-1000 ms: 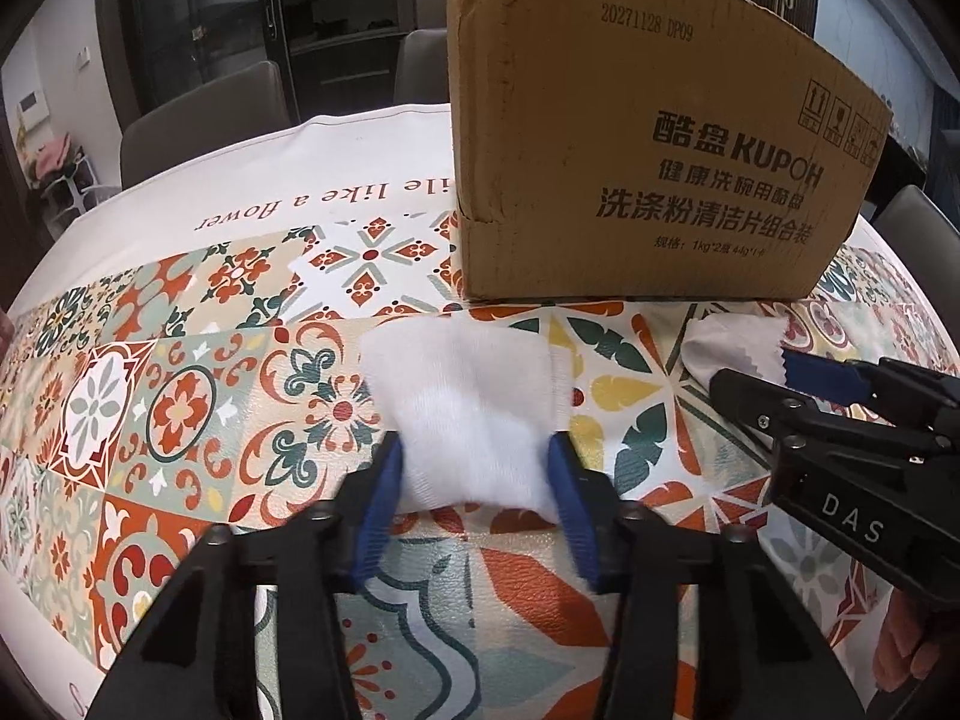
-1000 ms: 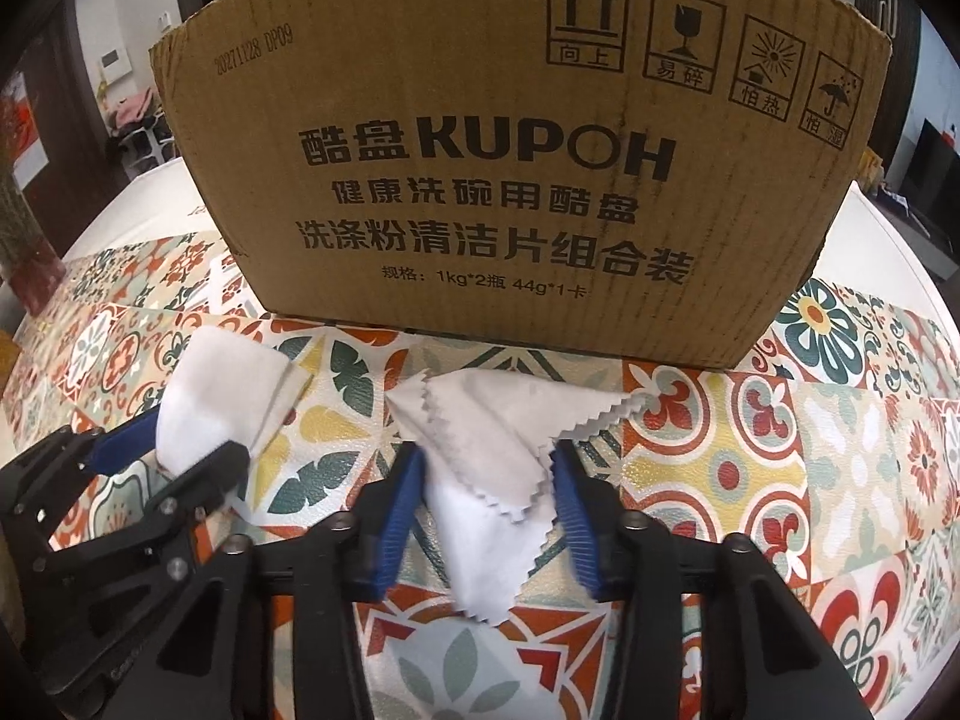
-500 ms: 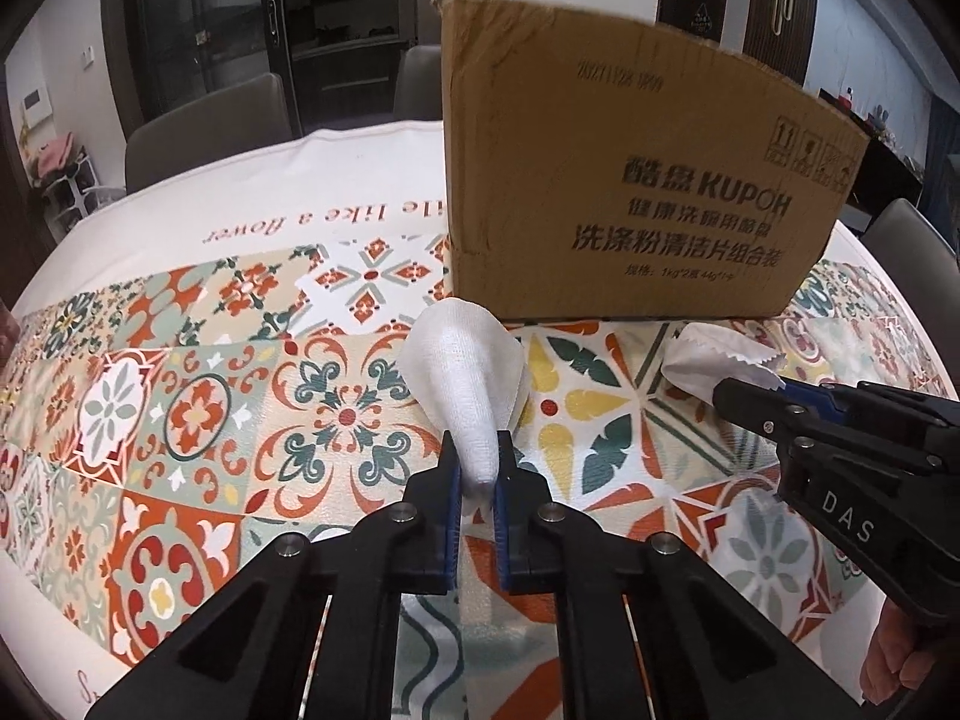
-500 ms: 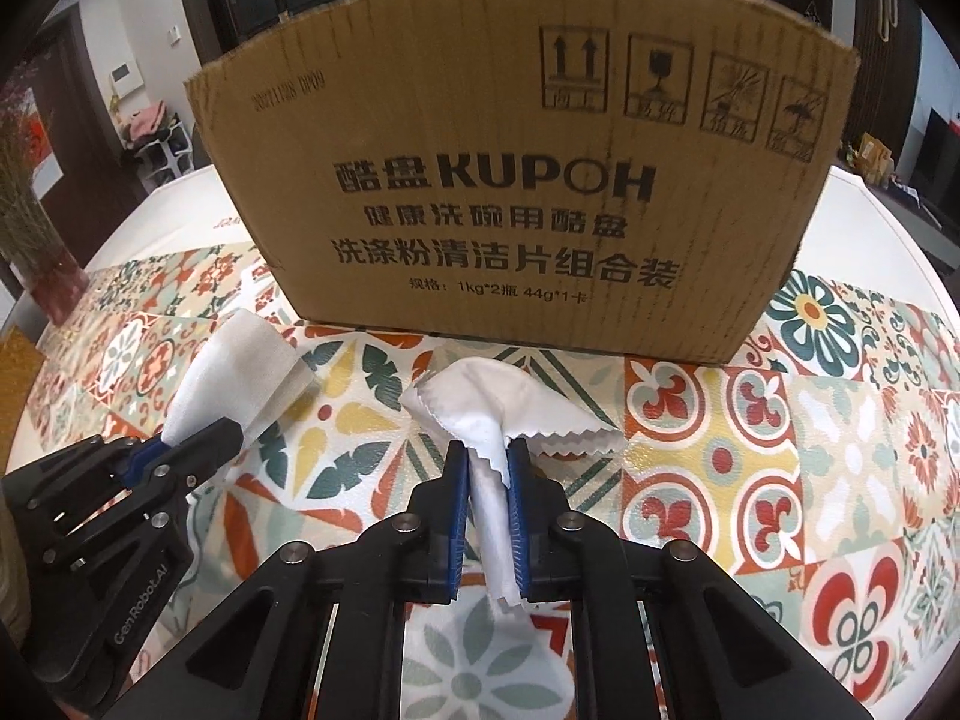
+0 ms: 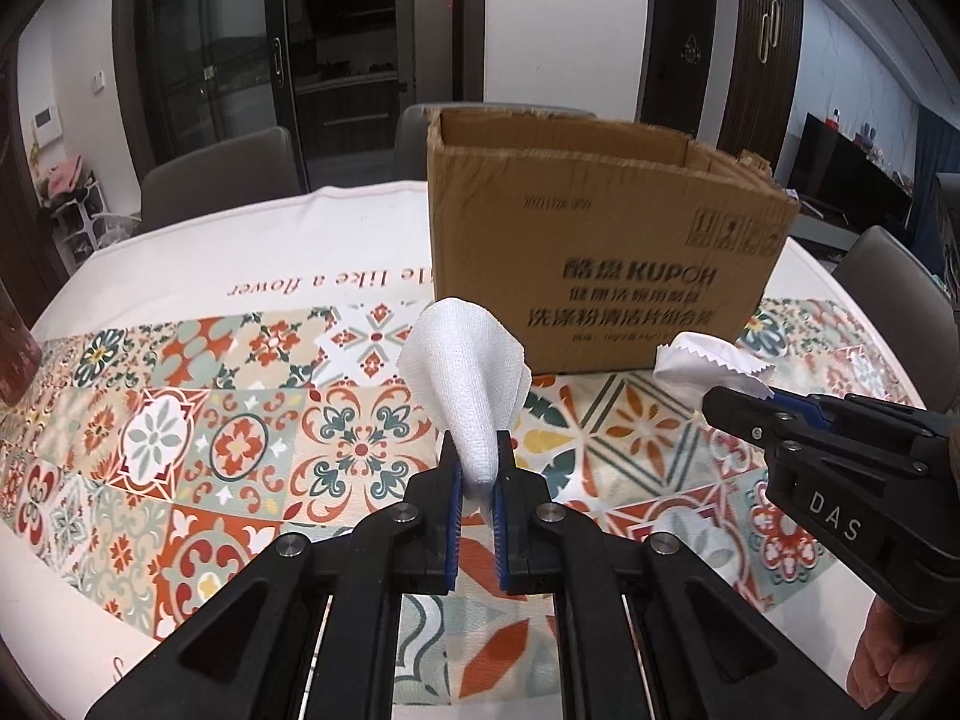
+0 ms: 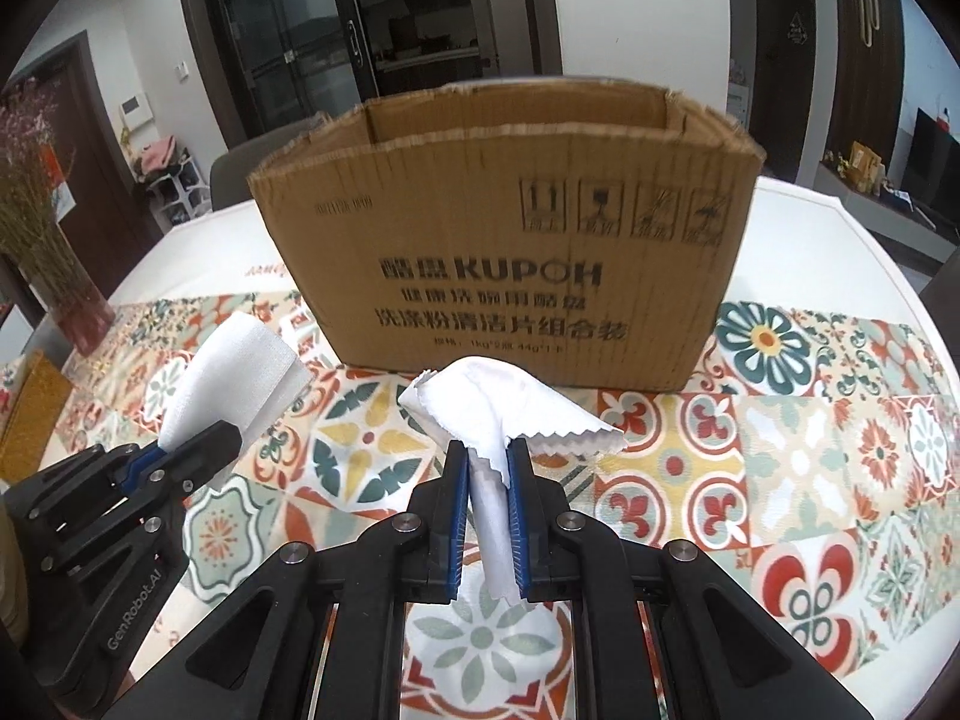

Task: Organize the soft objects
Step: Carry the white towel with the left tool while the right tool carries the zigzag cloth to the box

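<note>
Left wrist view
Your left gripper: clamped on the gauze, which is lifted off the tablecloth.
Box: open-topped, just behind the gauze.

Right wrist view
Your right gripper: clamped on the zigzag-edged cloth, held above the tablecloth before the box.
Vase: far left.

Dark glass-panelled doors, white wall, grey dining chairs, patterned tablecloth

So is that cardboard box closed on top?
No, the cardboard box stands open on top: its flaps are gone or torn and the inner back wall shows above the front edge.
</note>
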Available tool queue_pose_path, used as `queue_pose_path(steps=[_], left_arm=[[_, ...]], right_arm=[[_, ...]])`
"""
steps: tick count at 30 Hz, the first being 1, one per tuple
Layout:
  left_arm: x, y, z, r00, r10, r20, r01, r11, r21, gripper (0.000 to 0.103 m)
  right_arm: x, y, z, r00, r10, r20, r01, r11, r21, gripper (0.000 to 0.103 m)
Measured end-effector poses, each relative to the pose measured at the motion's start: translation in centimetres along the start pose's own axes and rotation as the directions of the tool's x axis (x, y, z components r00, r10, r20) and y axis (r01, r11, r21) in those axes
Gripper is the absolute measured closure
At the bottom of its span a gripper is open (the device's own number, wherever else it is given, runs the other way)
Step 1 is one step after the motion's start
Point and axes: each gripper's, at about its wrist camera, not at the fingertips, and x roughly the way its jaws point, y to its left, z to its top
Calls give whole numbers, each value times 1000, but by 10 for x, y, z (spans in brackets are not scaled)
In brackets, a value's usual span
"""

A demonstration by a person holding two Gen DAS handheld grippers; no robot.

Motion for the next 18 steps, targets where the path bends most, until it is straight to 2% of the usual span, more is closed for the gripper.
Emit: queue_pose_path(steps=[18], left_arm=[[-64,-16,24,993,-5,119,3,1000,16,93]], right_arm=[[-70,0,22,992,-2,125,3,1000,-5,89]])
